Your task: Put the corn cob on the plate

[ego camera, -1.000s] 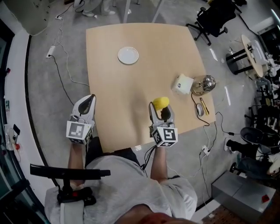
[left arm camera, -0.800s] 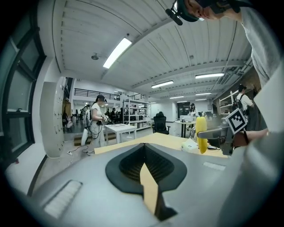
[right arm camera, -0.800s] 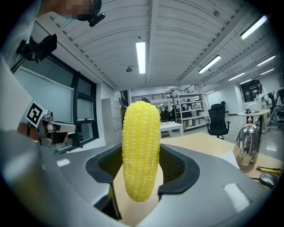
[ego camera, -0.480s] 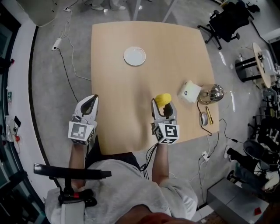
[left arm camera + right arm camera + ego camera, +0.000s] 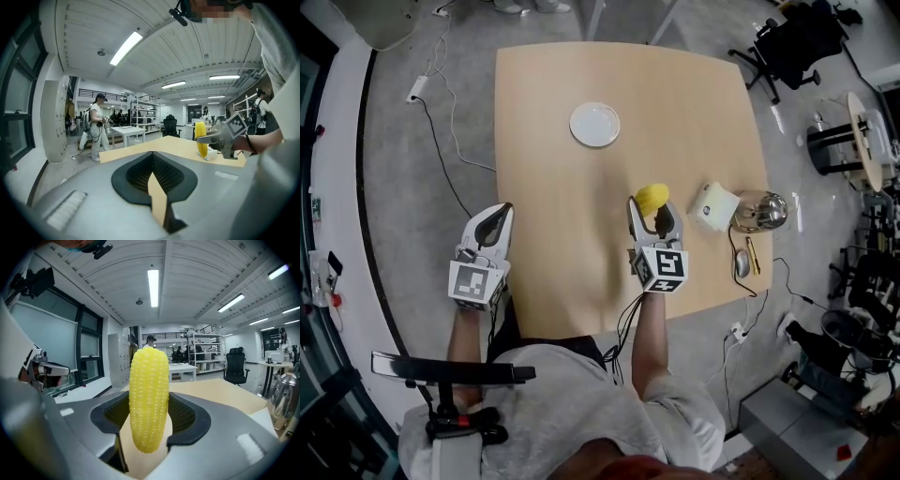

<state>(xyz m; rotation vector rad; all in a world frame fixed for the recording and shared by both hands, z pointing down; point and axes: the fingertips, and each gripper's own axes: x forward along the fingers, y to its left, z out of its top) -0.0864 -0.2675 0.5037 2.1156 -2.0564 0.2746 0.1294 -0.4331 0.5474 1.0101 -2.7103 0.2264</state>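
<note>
In the head view my right gripper is over the table, shut on a yellow corn cob. The right gripper view shows the corn cob standing upright between the jaws of the right gripper. A small white plate lies bare farther up the table, to the left of the cob. My left gripper hangs off the table's left edge, shut with nothing in it. In the left gripper view the left gripper is shut, and the corn cob shows at the right.
A white box, a shiny metal kettle, a mouse and a pen sit near the table's right edge. An office chair stands beyond the far right corner. Cables run across the floor on the left.
My right gripper has carried the corn cob farther out over the table, closer to the plate. The left gripper has barely moved.
</note>
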